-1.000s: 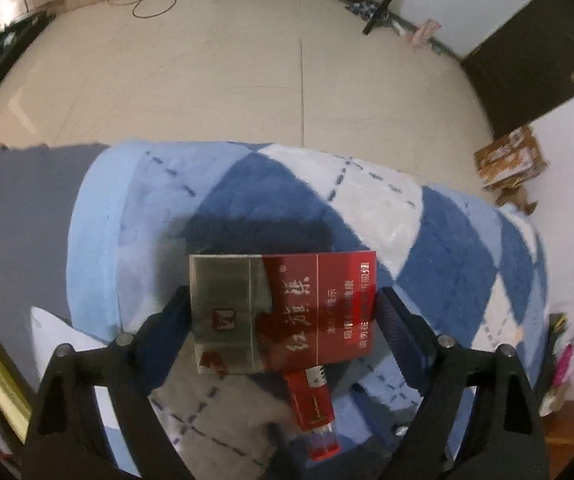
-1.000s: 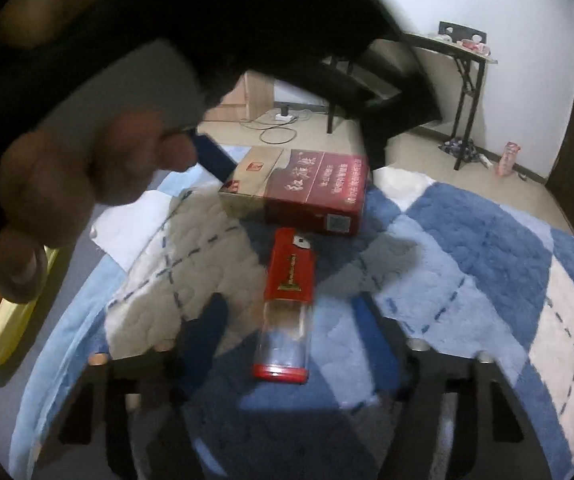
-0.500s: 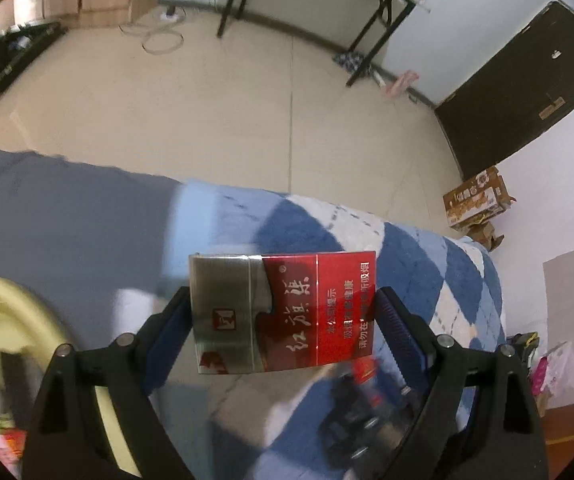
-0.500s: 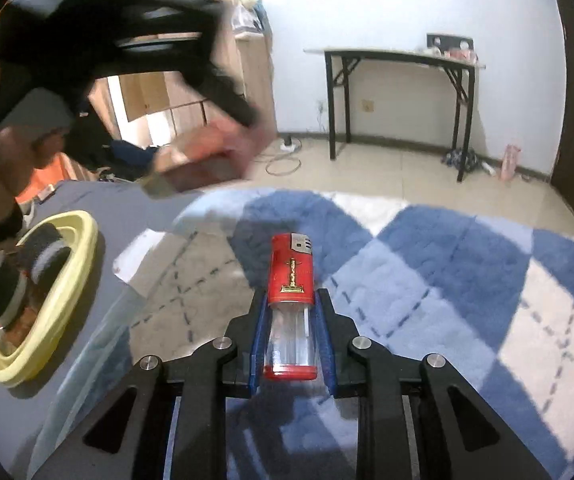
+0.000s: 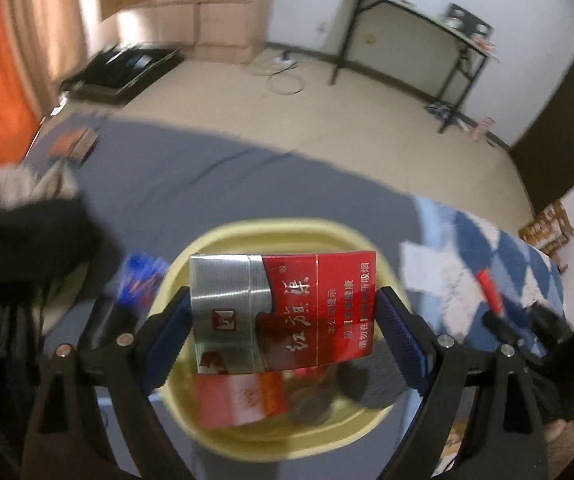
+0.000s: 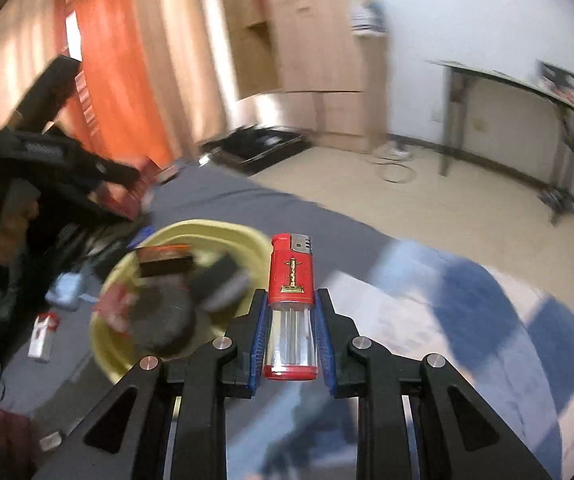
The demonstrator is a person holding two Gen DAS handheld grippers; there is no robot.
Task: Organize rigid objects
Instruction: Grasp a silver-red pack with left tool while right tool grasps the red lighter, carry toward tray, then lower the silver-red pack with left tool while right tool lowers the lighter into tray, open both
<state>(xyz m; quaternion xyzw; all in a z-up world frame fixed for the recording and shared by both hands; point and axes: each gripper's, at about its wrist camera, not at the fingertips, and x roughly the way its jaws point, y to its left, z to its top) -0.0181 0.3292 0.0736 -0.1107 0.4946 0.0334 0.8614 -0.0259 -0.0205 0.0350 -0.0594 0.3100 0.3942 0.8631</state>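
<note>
Now the left gripper [image 5: 283, 320] clamps a red-and-silver cigarette pack [image 5: 283, 312] by its short ends, jaws spread wide, directly over a yellow basin [image 5: 271, 436]; a second ago the same pack hung over the blue-and-white checked blanket [image 5: 527, 264], which now lies at three o'clock. The right gripper [image 6: 290, 340], open around the red lighter [image 6: 290, 304] a second ago, has closed on its clear lower body and carries it clear of the blanket, metal head pointing to twelve o'clock. Only the left wrist view shows the basin from above, holding a second red pack [image 5: 243, 400] and blurred dark items. Only the right wrist view shows the person's hand [image 6: 3, 224] bearing the left gripper at nine o'clock, above and beyond the basin.
</note>
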